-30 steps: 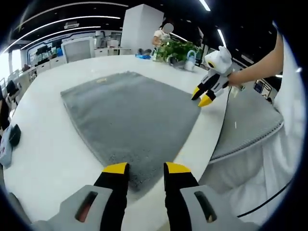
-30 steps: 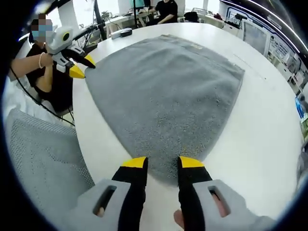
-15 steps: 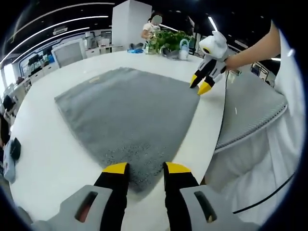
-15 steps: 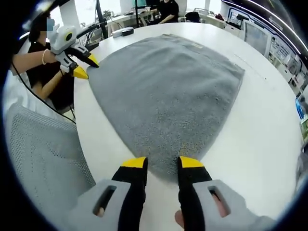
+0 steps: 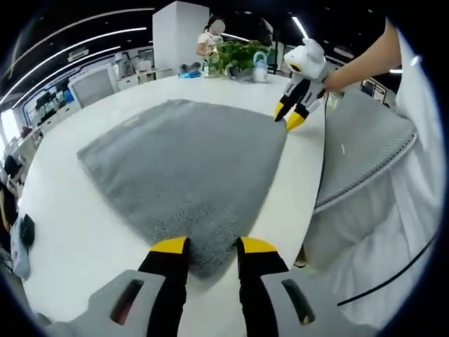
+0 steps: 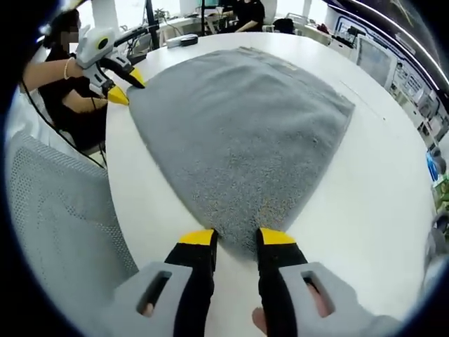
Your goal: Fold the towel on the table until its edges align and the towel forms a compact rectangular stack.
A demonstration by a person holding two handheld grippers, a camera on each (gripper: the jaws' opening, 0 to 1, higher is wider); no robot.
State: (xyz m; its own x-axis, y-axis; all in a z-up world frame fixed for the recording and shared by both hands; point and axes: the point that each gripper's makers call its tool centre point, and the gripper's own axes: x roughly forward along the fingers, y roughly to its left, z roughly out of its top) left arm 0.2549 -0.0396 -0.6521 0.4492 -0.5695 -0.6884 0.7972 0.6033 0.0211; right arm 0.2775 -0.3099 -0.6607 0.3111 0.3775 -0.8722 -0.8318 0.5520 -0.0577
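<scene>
One grey towel [image 5: 182, 168] flat, unfolded on white table [image 5: 77, 225].

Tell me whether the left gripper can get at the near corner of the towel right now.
Probably yes: the left gripper has open jaws on either side of the towel corner, flat on the white table, with nothing between.

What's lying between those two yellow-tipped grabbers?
Just the near edge of the grey towel on the white table. In the left gripper view it runs from the left gripper to the right gripper, each at a corner.
</scene>
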